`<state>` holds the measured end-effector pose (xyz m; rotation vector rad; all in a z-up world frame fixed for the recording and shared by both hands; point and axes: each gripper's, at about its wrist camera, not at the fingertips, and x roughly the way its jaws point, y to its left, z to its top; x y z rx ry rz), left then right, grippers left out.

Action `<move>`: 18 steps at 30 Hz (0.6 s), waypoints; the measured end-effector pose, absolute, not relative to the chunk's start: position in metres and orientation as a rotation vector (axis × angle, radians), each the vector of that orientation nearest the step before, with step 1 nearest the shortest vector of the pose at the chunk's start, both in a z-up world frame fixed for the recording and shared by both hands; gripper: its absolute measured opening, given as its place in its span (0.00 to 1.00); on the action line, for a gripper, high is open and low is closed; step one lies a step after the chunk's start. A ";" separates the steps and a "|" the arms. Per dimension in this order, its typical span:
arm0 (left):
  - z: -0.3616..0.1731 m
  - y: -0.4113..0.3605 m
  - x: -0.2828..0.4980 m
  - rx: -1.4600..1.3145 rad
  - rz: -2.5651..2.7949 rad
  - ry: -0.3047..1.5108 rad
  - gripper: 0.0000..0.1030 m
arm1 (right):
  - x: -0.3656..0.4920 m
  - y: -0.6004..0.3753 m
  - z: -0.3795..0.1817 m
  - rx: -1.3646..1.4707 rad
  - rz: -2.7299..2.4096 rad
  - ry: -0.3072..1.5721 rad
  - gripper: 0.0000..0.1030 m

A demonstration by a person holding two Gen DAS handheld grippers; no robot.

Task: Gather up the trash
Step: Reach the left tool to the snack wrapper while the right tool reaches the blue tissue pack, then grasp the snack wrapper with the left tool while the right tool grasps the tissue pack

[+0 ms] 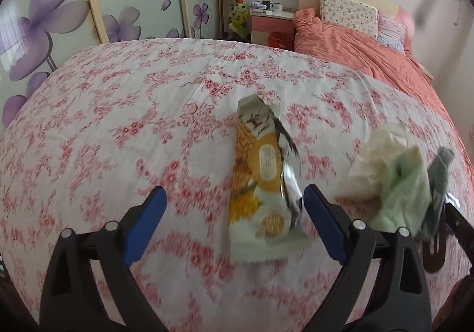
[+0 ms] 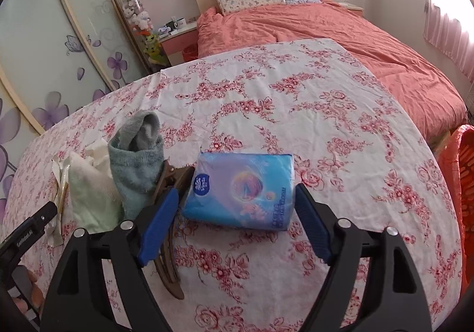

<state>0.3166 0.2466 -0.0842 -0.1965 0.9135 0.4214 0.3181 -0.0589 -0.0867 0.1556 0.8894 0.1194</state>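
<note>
A torn snack wrapper (image 1: 263, 183), white and yellow, lies flat on the floral cloth between the fingers of my left gripper (image 1: 234, 213), nearer the right-hand one. That gripper is open and no pad touches the wrapper. To its right sit a crumpled white tissue (image 1: 376, 160) and a pale green sock (image 1: 406, 198). My right gripper (image 2: 237, 222) is open around a blue tissue pack (image 2: 240, 189) that rests on the cloth. Its blue pads stand close beside the pack's sides. The same wrapper (image 2: 59, 183) and tissue (image 2: 97, 151) show at the far left of the right wrist view.
A blue-grey sock (image 2: 136, 160) and the green sock (image 2: 91, 192) stand left of the pack, with a brown hair clip (image 2: 169, 243) under my right gripper's left finger. An orange basket (image 2: 456, 183) is beyond the table's right edge. A bed (image 2: 326, 29) lies behind.
</note>
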 end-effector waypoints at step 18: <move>-0.098 0.231 0.298 -0.150 0.274 0.954 0.58 | 0.268 -0.114 -0.090 0.096 0.169 0.888 0.72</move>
